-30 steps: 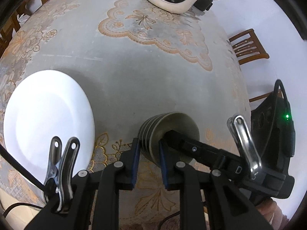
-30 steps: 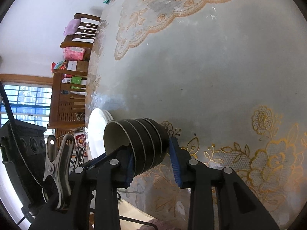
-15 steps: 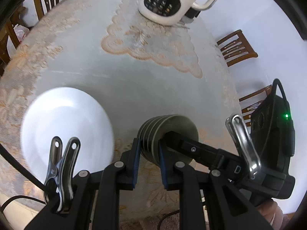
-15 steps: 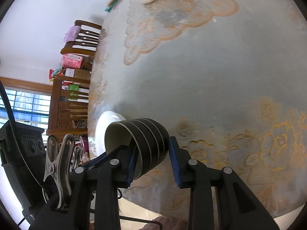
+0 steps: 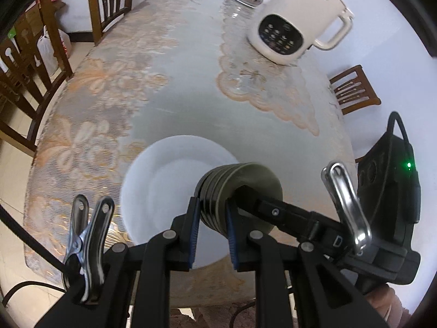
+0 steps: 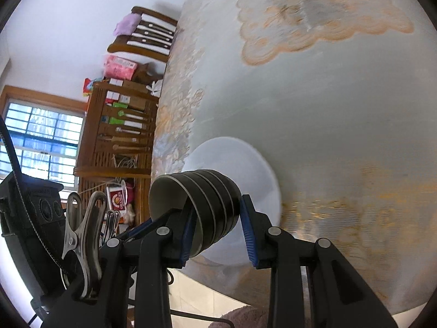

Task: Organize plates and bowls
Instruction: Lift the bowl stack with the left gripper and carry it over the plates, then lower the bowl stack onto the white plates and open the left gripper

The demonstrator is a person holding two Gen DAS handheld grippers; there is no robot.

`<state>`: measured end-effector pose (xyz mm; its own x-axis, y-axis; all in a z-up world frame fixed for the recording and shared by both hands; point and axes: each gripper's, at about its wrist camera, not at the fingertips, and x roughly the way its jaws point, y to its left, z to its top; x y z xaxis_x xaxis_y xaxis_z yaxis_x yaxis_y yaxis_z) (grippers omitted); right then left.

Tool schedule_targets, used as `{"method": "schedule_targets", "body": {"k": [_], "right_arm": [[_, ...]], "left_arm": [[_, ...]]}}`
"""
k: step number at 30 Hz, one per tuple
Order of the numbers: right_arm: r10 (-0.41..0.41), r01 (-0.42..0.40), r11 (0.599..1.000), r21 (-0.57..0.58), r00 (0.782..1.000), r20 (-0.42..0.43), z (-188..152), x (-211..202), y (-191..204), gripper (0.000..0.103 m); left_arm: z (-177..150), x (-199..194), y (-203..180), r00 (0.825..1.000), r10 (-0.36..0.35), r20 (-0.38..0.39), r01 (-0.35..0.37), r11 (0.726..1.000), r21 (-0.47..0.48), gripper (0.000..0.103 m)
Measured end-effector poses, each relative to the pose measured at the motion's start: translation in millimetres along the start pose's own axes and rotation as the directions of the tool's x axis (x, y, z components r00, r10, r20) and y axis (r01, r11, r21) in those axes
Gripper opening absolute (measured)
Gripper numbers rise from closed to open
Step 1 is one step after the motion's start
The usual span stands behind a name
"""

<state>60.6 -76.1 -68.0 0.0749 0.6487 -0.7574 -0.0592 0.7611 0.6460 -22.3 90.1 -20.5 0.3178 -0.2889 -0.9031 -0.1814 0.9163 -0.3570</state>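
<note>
Held on its side above the counter [image 5: 191, 104]: a nested stack of dark bowls [image 5: 218, 188], nothing visible inside the innermost one. Left tongs [image 5: 210, 232] clamped across the stack's ribbed outer walls; right tongs [image 6: 217, 233] gripping the rim, one finger inside the cavity, one outside. Directly beneath, a bare white plate [image 5: 169, 180] lying flat near the counter's front edge. Farther back, on a lace mat, a cream electric kettle [image 5: 295, 32]

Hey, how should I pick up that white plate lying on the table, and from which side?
Pinch the plate by its near rim, coming in low from the table edge. It lies flat, so only the slightly raised rim gives a gripper a hold.
</note>
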Motion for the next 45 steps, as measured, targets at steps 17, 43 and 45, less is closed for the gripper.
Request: {"method": "schedule_targets", "body": {"k": [17, 43, 45], "right_arm": [[-0.025, 0.025, 0.999, 0.024, 1.000, 0.018, -2, 24, 7, 0.033], [-0.050, 0.057, 0.998, -0.038, 0.984, 0.173, -12, -13, 30, 0.035], [-0.060, 0.071, 0.996, -0.050, 0.979, 0.196, -17, -17, 35, 0.035]], "left_arm": [[12, 13, 23, 0.999, -0.021, -0.029, 0.022, 0.999, 0.041, 0.018], [14, -16, 22, 0.999, -0.030, 0.042, 0.024, 0.992, 0.122, 0.027], [11, -22, 24, 0.998, -0.026, 0.052, 0.019, 0.991, 0.135, 0.027]]}}
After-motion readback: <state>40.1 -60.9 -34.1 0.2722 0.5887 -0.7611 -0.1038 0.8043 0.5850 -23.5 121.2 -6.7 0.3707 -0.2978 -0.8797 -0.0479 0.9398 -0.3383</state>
